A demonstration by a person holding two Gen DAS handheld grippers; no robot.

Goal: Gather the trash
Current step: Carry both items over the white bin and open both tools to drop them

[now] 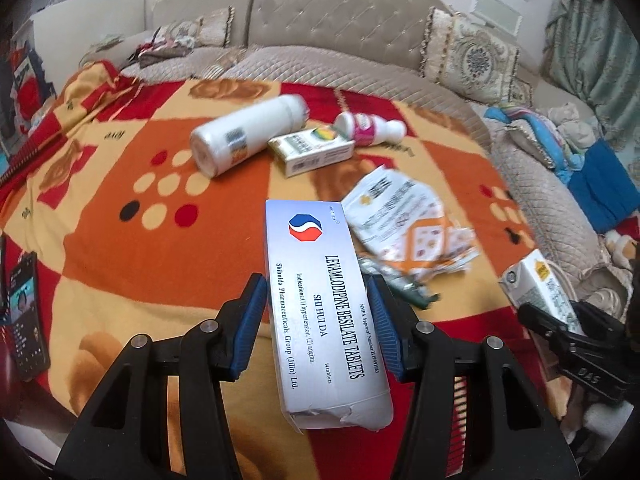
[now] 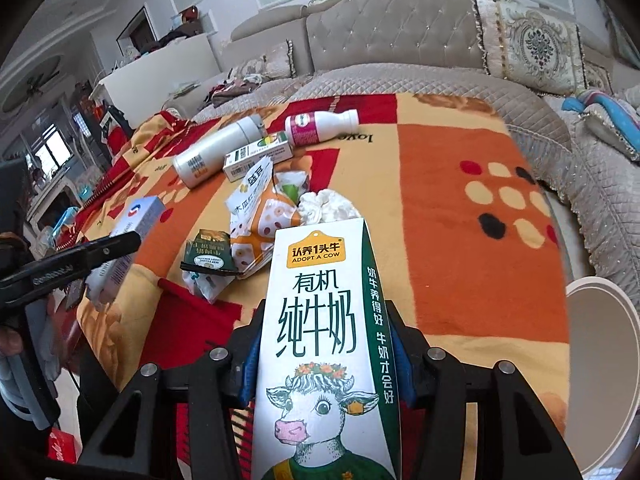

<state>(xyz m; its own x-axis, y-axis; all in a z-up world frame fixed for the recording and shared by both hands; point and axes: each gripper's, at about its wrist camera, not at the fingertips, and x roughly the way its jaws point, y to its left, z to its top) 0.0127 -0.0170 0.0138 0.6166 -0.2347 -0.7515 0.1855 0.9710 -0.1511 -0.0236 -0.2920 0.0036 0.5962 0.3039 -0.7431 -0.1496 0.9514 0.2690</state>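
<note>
Two grips: both loaded
Left gripper [image 1: 316, 316]: pinching the tablet box [image 1: 320, 300], lifted over the blanket [image 1: 120, 240]
Right gripper [image 2: 320, 360]: clamped on the milk carton [image 2: 324, 344]
Blanket: bottles, wrappers scattered

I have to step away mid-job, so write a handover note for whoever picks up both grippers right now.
Left gripper: shut on the silver tablet box.
Right gripper: shut on the milk carton.
White bin: at the blanket's right edge, beside the right gripper.
Done: both items held above the blanket; neither binned yet.
Left on the blanket: large white bottle, pink-labelled bottle, small box, crumpled wrappers, white tissue.
</note>
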